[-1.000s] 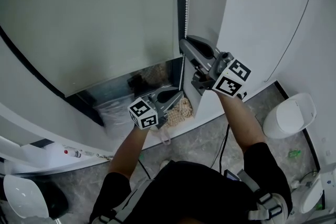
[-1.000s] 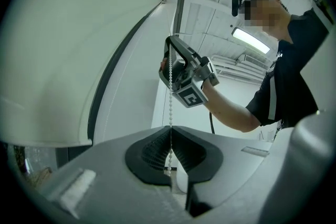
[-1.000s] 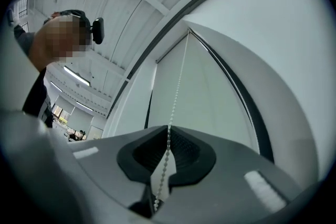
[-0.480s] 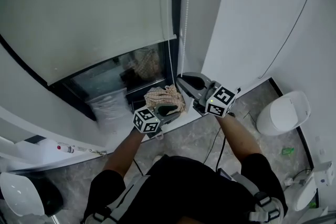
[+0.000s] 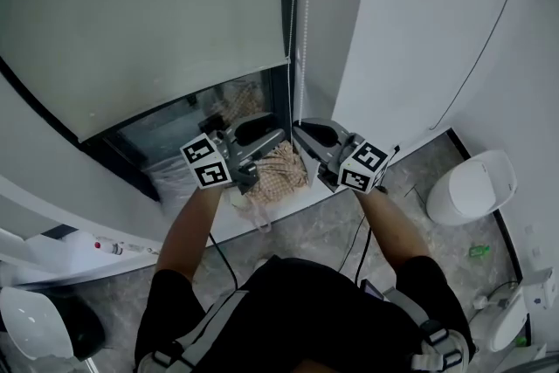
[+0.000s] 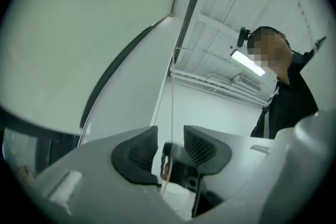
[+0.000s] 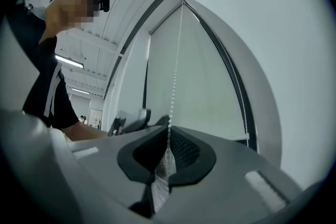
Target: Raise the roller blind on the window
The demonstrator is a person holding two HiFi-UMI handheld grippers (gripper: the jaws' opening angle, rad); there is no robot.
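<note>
Head view looked steeply down on both grippers held side by side at the right edge of the window, beneath the roller blind [image 5: 148, 22]. The blind's bottom edge hung partway down the pane and left a strip of dark glass [image 5: 188, 125] bare below it. The bead chain [image 5: 301, 39] dropped along the dark frame just right of the blind. A beige woven bundle [image 5: 278, 170] lay on the sill under the left gripper [image 5: 266, 134].

Right gripper view showed the right gripper [image 7: 169, 136] with its two dark ribbed pads pressed together. The bead chain [image 7: 176, 71] ran straight down from above into the seam between them, so the fingers were clamped on the chain. The pale blind [image 7: 194, 86] filled the window behind it. In the head view the right gripper [image 5: 306, 134] sat at the foot of the chain, close beside the left one.

Left gripper view showed the left gripper [image 6: 170, 139] with its pads well apart, the jaws having just been opening. A thin vertical cord [image 6: 172, 92] passed through the gap without either pad pressing on it. It was probably the chain's other run, though the picture was too soft to make out beads. The blind [image 6: 79, 34] filled the left of that view.
</note>
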